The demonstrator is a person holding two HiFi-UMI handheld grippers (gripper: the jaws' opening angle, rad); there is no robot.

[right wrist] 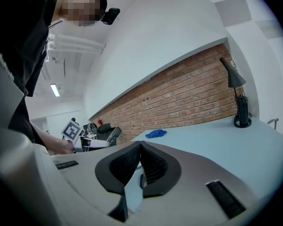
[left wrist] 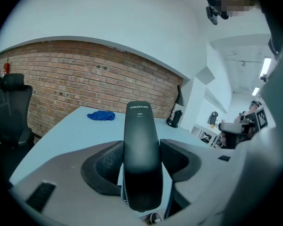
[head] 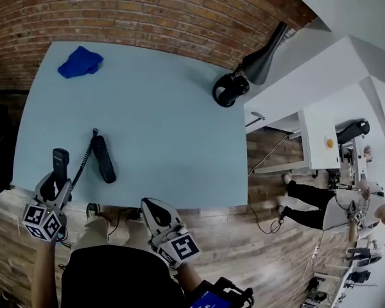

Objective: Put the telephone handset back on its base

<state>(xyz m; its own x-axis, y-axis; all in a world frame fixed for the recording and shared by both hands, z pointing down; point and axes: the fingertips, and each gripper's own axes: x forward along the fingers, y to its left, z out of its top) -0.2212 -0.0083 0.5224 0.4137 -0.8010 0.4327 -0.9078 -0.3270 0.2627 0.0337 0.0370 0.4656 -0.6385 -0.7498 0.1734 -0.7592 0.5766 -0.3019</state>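
as left claw [left wrist: 141,166] grips the handset [left wrist: 140,128], its base [head: 104,160] lies apart

We get bright, even light across the counter [head: 167,108], with only faint shadows. Ceiling strip lights [left wrist: 265,67] glare white. Fisheye distortion bows the brick wall [head: 147,11] and blackens the corners; the near fingers [left wrist: 104,166] look soft, out of focus.
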